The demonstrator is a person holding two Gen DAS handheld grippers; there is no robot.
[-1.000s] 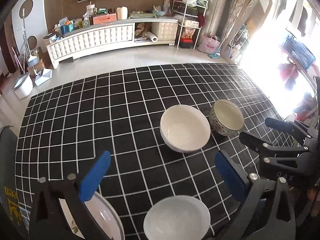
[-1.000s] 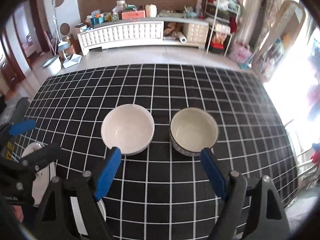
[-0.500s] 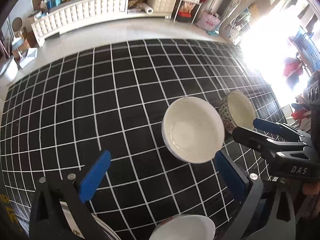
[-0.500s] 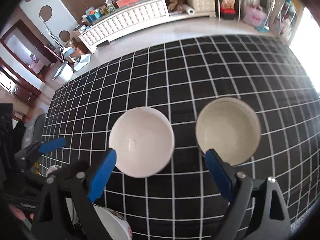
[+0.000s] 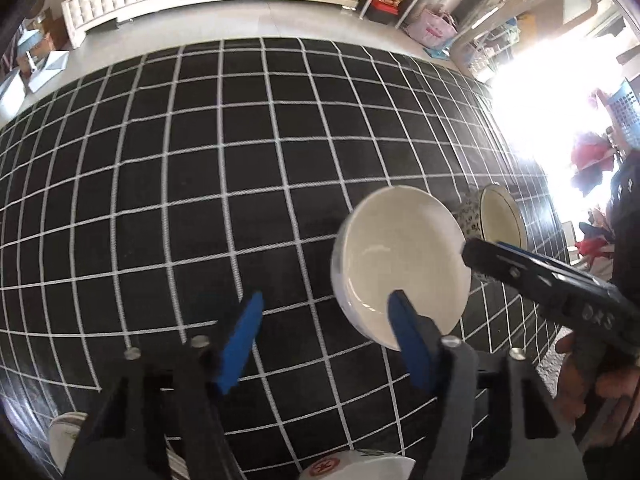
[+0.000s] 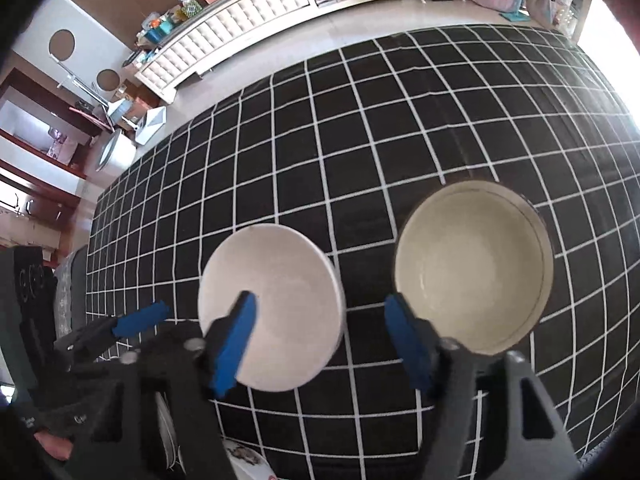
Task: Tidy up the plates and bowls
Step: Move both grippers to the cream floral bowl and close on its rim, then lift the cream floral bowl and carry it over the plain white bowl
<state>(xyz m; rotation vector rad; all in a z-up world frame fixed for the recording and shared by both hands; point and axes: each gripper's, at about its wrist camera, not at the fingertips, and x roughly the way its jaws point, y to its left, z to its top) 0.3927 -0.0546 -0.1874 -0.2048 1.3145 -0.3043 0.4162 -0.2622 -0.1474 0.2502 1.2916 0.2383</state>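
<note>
A plain white bowl (image 5: 400, 264) (image 6: 276, 300) and a patterned bowl with a cream inside (image 5: 498, 216) (image 6: 472, 264) stand side by side on the black checked cloth (image 5: 200, 184). My left gripper (image 5: 326, 330) is open, its right finger over the white bowl's near rim. My right gripper (image 6: 320, 332) is open, spanning the gap between the two bowls, its left finger over the white bowl. The right gripper also shows in the left wrist view (image 5: 520, 268), and the left gripper shows in the right wrist view (image 6: 132, 320).
Another white bowl (image 5: 360, 466) and a plate edge (image 5: 64, 440) lie at the near edge under my grippers; plates also show in the right wrist view (image 6: 248, 460). A white sideboard (image 6: 240, 28) stands beyond the cloth on the floor.
Both grippers have moved forward and down toward the two bowls. The left one now reaches the white bowl's rim; the right one now sits between the bowls.
</note>
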